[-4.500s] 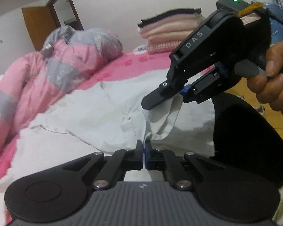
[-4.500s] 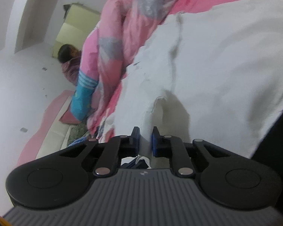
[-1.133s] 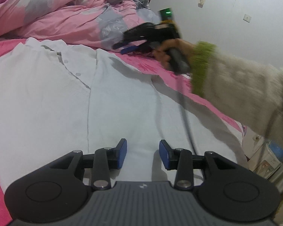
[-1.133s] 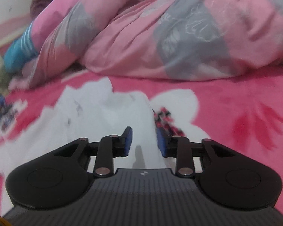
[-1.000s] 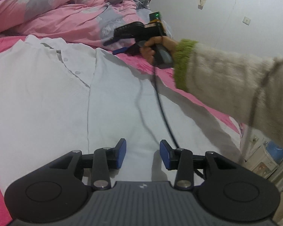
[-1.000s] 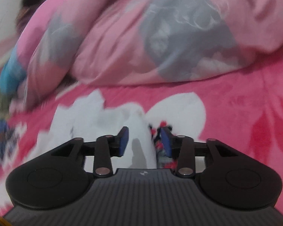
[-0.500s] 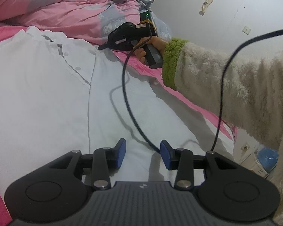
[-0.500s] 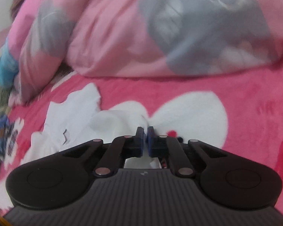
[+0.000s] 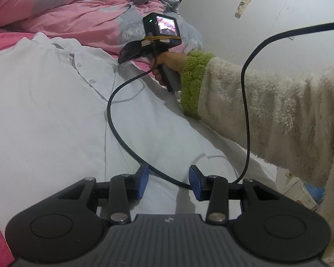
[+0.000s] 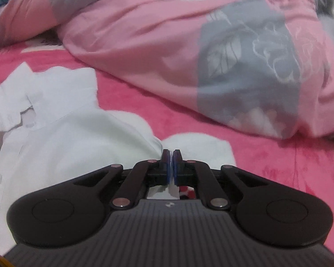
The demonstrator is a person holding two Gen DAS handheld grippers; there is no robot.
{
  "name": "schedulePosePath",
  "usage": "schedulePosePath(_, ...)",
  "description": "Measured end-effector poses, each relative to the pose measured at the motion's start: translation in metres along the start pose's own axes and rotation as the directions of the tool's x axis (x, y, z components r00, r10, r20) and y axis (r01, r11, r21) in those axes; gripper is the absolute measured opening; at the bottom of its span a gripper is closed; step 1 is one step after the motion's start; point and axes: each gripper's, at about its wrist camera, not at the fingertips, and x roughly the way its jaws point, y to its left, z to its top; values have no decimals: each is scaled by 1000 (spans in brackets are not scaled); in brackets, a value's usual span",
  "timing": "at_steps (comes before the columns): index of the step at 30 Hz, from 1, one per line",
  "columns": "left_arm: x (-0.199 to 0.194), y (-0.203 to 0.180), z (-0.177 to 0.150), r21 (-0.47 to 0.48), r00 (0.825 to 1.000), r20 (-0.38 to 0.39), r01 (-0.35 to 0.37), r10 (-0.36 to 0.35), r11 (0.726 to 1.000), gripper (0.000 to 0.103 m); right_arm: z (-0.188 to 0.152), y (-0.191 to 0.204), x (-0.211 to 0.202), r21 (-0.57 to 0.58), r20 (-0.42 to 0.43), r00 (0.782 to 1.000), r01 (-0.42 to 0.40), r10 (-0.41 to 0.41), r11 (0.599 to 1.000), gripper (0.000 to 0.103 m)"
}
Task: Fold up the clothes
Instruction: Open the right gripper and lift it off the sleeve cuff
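No words or brand names could be read on anything in your two views. Your right gripper [image 9: 131, 53] had a small lit screen on its back, but the picture on it was too blurry to make out.

The white shirt [image 9: 55, 115] lay flat on the pink bed sheet [image 10: 267, 155]. In your left wrist view it filled the left and middle of the frame. Its long way ran from the bottom of the frame up to the upper left. The collar [image 9: 62, 44] pointed to the upper left, toward the pink and gray blanket [image 9: 78, 11]. A row of buttons [image 9: 91, 81] ran down the front, along that same line.

Your left gripper [image 9: 167, 182] sat at the bottom middle of its view, just above the lower part of the shirt. Its two blue pads [image 9: 142, 181] were wide apart and held nothing. A black cable [image 9: 110, 115] curved over the shirt and passed between them.

Your right gripper [image 10: 171, 166] was at the far side of the shirt, near the collar. In your right wrist view its pads were pressed almost together, with a thin bit of white shirt [image 10: 55, 142] cloth pinched between them. The shirt spread out to the left of that frame, with the collar [image 10: 17, 93] at the middle left. The blanket [image 10: 189, 51] filled the top of that view.

Your right hand [image 9: 167, 65] held the handle, and your fuzzy cream sleeve [image 9: 267, 111] with a green cuff came in from the right side.
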Motion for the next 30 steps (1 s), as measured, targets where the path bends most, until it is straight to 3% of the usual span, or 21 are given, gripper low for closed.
schedulePosePath(3, 0, 0, 0, -2, 1000, 2, 2, -2, 1000, 41, 7, -7, -16, 42, 57, 998, 18, -21, 999, 17)
schedulePosePath(5, 1, 0, 0, -5, 1000, 3, 4, -4, 1000, 41, 11, -14, -29, 80, 98, 995, -26, 18, 996, 17)
schedulePosePath(7, 1, 1, 0, -7, 1000, 4, 6, -6, 1000, 41, 15, -13, -33, 85, 86, 991, -113, 105, 990, 16)
schedulePosePath(10, 1, 1, 0, -8, 1000, 5, 8, -8, 1000, 41, 19, -3, -15, 86, -5, 977, -211, 212, 974, 15)
schedulePosePath(12, 1, 1, 0, -8, 1000, 5, 8, -8, 1000, 41, 19, 3, 6, 116, -64, 973, -215, 223, 970, 15)
schedulePosePath(15, 1, 1, 0, -8, 1000, 6, 9, -9, 1000, 41, 23, 0, 30, 202, -34, 971, -225, 236, 953, 16)
schedulePosePath(19, 1, 2, -1, -11, 1000, 7, 12, -12, 1000, 41, 34, -20, 39, 358, 17, 962, -261, 273, 897, 17)
schedulePosePath(25, 2, 4, 0, -21, 1000, 8, 19, -19, 1000, 41, 26, -48, -4, 443, 83, 969, -244, 232, 862, 19)
schedulePosePath(30, 1, 6, 0, -35, 1000, 10, 26, -26, 999, 41, -5, -90, -93, 523, 164, 964, -264, 208, 811, 19)
